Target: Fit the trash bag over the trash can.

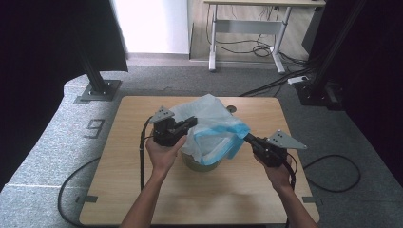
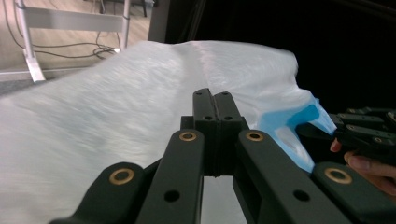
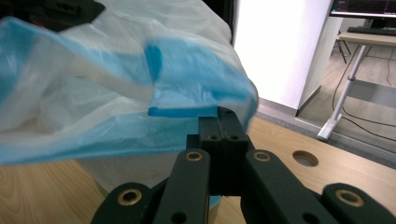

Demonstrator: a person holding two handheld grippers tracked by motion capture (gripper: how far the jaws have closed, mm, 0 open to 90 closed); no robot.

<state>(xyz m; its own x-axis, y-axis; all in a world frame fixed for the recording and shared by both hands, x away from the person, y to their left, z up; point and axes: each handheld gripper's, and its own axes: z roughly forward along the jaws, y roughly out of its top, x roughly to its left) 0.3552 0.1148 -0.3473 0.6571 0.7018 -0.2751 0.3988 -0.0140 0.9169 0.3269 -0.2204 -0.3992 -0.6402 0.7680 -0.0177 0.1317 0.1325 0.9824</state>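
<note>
Your left gripper [image 1: 189,122] sits a little left of the desk's middle, its jaws pressed together on the white film of the plastic bag [image 1: 211,126]; in the left gripper view the closed jaws [image 2: 215,100] lie against the white sheet. Your right gripper [image 1: 248,138] comes in from the right half of the desk [image 1: 142,190], its jaws also squeezed together, pinching the bag's blue-banded rim [image 3: 187,111] at the side nearest the right edge.

The bag hangs stretched between your two grippers, over the middle of the desk. Its long axis runs roughly from the left edge toward the right edge, slightly slanted, with the blue-edged mouth [image 1: 216,145] turned toward your near edge and a bit to the right, and the closed white end bulging toward the far edge. Below the mouth stands a small greenish bin [image 1: 199,164], which the bag partly covers.

Further off, near the far edge, there is a round hole [image 1: 231,109] in the desk top.
</note>
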